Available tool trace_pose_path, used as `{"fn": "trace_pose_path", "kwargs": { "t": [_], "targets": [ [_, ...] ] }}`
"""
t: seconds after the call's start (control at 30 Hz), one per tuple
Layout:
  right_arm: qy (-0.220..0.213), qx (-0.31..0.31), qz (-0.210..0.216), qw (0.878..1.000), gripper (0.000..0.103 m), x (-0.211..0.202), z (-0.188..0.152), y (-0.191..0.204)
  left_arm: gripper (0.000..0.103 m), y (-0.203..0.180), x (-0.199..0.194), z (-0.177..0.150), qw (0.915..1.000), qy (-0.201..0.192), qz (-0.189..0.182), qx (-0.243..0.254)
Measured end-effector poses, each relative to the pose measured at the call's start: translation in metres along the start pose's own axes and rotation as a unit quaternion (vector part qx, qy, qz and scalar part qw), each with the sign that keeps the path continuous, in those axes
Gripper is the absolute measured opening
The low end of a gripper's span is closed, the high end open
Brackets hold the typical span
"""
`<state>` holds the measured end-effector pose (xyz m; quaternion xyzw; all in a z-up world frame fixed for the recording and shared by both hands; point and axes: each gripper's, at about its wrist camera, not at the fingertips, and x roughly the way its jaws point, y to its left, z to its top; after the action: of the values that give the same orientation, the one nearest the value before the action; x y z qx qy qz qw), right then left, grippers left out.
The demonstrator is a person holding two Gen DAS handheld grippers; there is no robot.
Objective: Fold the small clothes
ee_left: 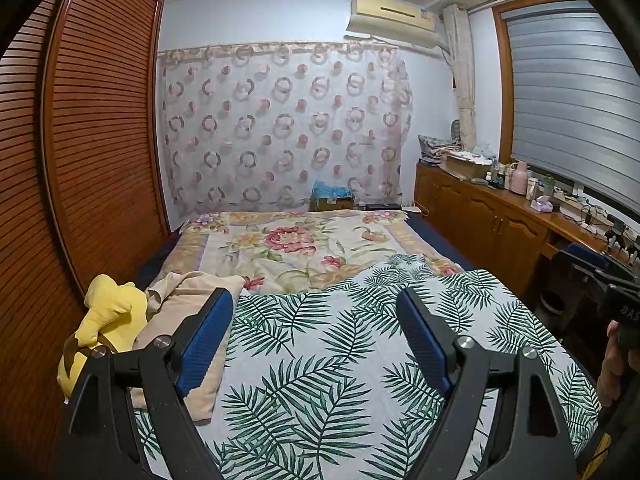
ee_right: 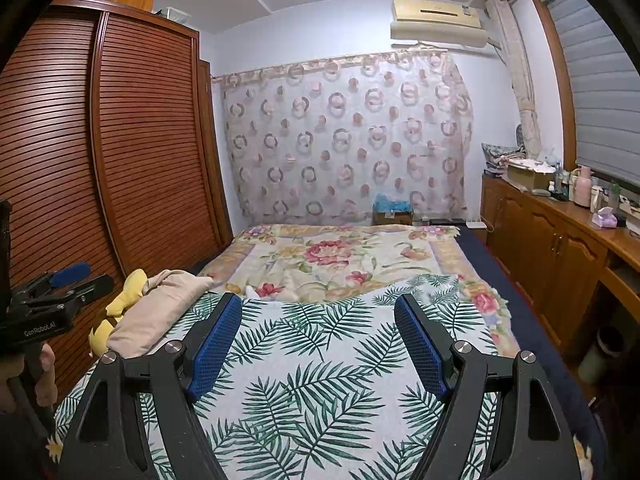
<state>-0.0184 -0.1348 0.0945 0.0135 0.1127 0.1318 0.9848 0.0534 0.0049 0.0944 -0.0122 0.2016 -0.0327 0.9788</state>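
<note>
A beige garment lies crumpled at the left edge of the bed, partly on the palm-leaf sheet; in the right wrist view the same beige garment sits left of the palm-leaf sheet. My left gripper hovers over the sheet, open, with nothing between its blue pads; its left finger overlaps the garment's edge in the picture. My right gripper is likewise open and empty above the sheet, to the right of the garment. Each gripper shows at the edge of the other's view, held by a hand.
A yellow plush toy rests against the garment beside the slatted wardrobe. A floral blanket covers the far half of the bed. A wooden cabinet with bottles and boxes runs along the right wall under the window.
</note>
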Motion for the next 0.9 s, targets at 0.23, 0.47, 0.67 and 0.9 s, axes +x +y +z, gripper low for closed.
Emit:
{"fn": "trace_pose_path", "kwargs": {
  "t": [0.23,0.47,0.67,0.9],
  "targets": [
    [0.0,0.0,0.001,1.0,0.08,-0.0014,-0.0006,-0.002,0.084,-0.0009,0.0,-0.0004,1.0,0.0,0.001,0.0],
    [0.001,-0.002,0.001,1.0,0.08,-0.0028,-0.0011,-0.0013,0.084,0.0014,0.0009,0.0005,1.0,0.0,0.001,0.001],
    [0.0,-0.003,0.002,1.0,0.08,-0.0034,-0.0011,-0.0019,0.084,0.0012,0.0011,0.0002,1.0,-0.001,0.001,0.001],
    [0.0,-0.003,0.002,1.0,0.08,-0.0038,-0.0012,-0.003,0.084,0.0034,0.0005,0.0005,1.0,-0.002,0.002,0.001]
  ]
}}
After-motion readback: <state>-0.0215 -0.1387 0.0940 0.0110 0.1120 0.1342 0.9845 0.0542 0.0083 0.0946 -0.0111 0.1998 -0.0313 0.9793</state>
